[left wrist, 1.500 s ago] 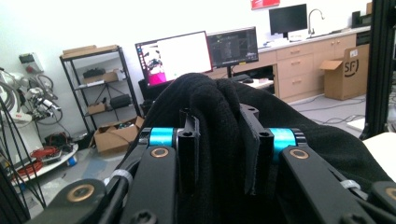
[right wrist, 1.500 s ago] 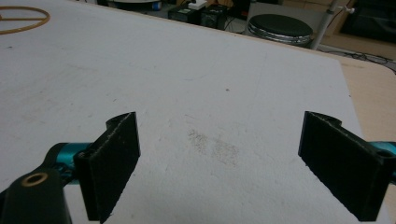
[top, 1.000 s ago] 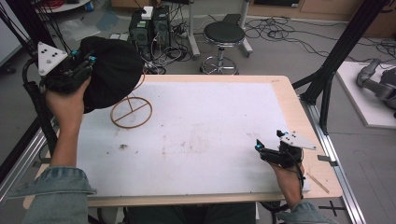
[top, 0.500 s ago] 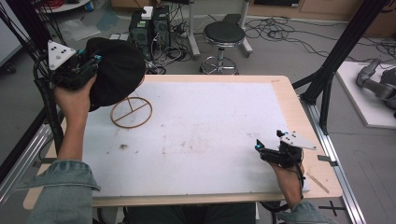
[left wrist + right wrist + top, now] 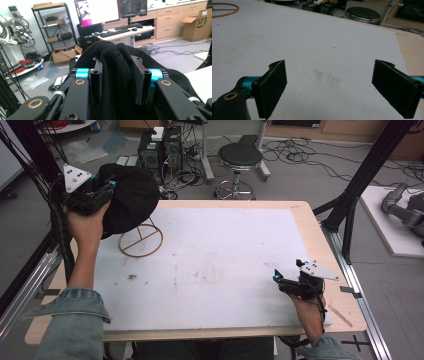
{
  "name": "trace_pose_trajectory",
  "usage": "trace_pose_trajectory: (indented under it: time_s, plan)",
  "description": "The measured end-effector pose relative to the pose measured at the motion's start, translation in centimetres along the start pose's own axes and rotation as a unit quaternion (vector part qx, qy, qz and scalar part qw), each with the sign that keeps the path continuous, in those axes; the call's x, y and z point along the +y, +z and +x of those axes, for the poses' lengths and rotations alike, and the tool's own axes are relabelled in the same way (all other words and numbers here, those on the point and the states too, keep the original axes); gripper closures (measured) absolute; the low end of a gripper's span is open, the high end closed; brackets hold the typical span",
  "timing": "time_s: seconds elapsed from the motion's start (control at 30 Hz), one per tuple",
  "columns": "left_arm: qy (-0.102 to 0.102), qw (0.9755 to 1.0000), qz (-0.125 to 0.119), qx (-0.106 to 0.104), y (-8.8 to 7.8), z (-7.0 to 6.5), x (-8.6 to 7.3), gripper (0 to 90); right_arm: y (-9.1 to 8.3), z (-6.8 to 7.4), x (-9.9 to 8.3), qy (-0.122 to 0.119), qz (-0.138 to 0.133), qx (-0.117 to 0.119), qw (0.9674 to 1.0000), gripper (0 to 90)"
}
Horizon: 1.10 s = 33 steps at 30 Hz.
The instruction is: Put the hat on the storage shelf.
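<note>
High view is showing a scuffed white table point(image 5: 225, 270) ahead of the right gripper point(image 5: 276, 279), its jaws spread wide and holding nothing. The left gripper point(image 5: 111, 186) is pinching a black hat point(image 5: 131, 200) and keeps lifting it above the wooden stand point(image 5: 140, 241), cluttered workshop floor beyond.

High view looks down and forward over the whole white-topped wooden table point(image 5: 225, 265). Right gripper view skims low over it, sharing the thin wooden ring stand point(image 5: 223, 10) and round black stool point(image 5: 240, 156). Left gripper view faces the room, pressed against a black fabric hat point(image 5: 117, 75).

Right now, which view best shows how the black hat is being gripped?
The left gripper view: the black hat bunches between the left tool's two jaws. The high view shows the hat lifted above the wooden stand, with the grip itself hidden.
</note>
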State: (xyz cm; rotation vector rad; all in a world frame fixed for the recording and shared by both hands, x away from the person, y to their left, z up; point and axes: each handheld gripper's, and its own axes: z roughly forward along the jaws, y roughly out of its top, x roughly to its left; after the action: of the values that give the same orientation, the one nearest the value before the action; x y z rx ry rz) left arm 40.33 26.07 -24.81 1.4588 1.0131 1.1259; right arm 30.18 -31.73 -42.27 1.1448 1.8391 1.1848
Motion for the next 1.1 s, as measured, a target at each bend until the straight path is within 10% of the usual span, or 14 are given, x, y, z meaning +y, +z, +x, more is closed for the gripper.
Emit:
trace_pose_trajectory:
  time_s: [1.1]
  plan:
    - [0.001, 0.9999, -0.007, -0.014, -0.7, 0.6, -1.1, 48.4, 0.0, 0.0, 0.0, 0.004, 0.001, 0.001, 1.0, 12.7]
